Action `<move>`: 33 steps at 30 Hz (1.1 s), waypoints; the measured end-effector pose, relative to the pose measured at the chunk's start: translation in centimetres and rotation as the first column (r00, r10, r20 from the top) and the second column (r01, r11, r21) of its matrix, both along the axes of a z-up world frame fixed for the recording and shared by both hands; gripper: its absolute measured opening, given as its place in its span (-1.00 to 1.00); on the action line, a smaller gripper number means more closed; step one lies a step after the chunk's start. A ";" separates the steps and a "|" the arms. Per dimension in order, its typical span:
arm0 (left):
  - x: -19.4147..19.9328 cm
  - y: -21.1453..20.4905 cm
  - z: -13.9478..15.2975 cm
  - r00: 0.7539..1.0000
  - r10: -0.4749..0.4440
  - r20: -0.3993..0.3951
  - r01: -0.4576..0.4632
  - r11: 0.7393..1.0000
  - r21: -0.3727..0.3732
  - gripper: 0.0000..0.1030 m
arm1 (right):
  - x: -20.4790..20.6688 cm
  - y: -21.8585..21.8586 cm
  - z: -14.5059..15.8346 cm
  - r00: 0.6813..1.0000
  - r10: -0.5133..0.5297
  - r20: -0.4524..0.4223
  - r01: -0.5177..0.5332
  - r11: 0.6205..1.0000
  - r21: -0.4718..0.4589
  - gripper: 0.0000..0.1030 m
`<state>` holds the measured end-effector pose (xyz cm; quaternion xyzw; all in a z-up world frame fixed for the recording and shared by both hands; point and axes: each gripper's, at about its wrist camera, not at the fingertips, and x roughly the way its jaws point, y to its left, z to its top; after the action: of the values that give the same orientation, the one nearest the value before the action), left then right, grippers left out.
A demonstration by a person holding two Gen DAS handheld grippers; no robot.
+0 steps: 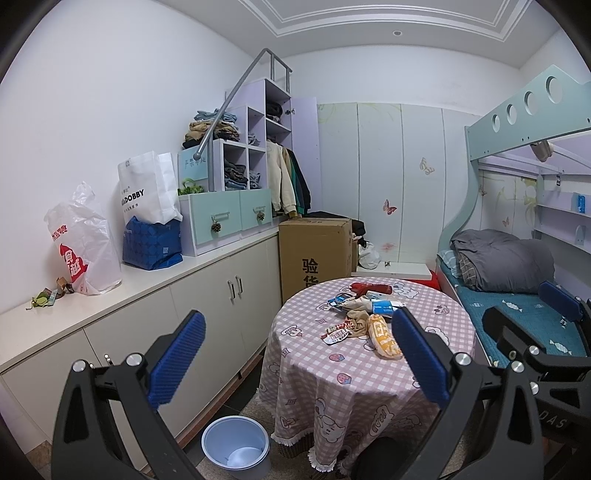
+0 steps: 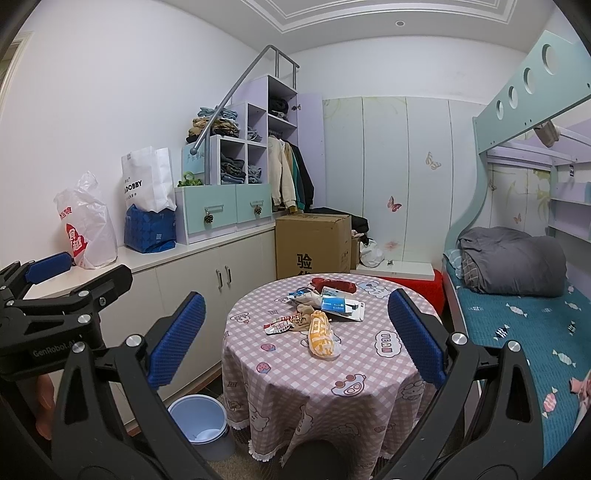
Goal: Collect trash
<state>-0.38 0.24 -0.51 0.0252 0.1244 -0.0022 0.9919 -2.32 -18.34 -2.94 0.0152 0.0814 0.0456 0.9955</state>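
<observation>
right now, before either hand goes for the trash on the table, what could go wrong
1. Beige cloth lies tangled among the wrappers; a grab could take it along.
2. The bin sits low on the floor beside the table, so a drop from table height might miss.
3. The tablecloth hangs loose; dragging the yellow packet may pull it.

Brightness: even, cool indoor light in both views; moderately bright.
Source: recessed ceiling lamp (image 1: 397,33), small and not glaring.
Shadows: soft, deepest under the round table (image 1: 436,332) and along the cabinet base.
Glare: none.
Distortion: strong fisheye bending; straight edges curve near the borders.
Vignette: black corners in both frames.
Focus: room sharp; nearest gripper parts slightly soft.
</observation>
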 end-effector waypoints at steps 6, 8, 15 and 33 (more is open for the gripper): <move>0.2 -0.2 0.2 1.000 0.000 0.000 0.000 1.000 -0.001 0.92 | 0.0 0.0 0.0 1.000 -0.001 -0.001 0.001 1.000 0.001 0.88; 0.2 -0.2 0.2 1.000 0.001 -0.001 -0.001 1.000 -0.001 0.92 | 0.1 0.0 0.1 1.000 -0.001 -0.002 0.001 1.000 0.001 0.88; 0.2 -0.2 0.1 1.000 0.001 -0.001 -0.001 1.000 0.000 0.92 | 0.1 0.0 0.1 1.000 -0.001 -0.002 0.001 1.000 0.001 0.88; 0.0 -1.0 0.0 1.000 0.003 -0.001 -0.003 1.000 0.001 0.92 | 0.3 0.4 -0.5 1.000 -0.001 -0.001 0.001 1.000 0.000 0.88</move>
<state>-0.37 -0.76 -0.47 0.0256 0.1247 -0.0007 0.9919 -2.01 -17.94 -3.42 0.0152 0.0818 0.0451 0.9955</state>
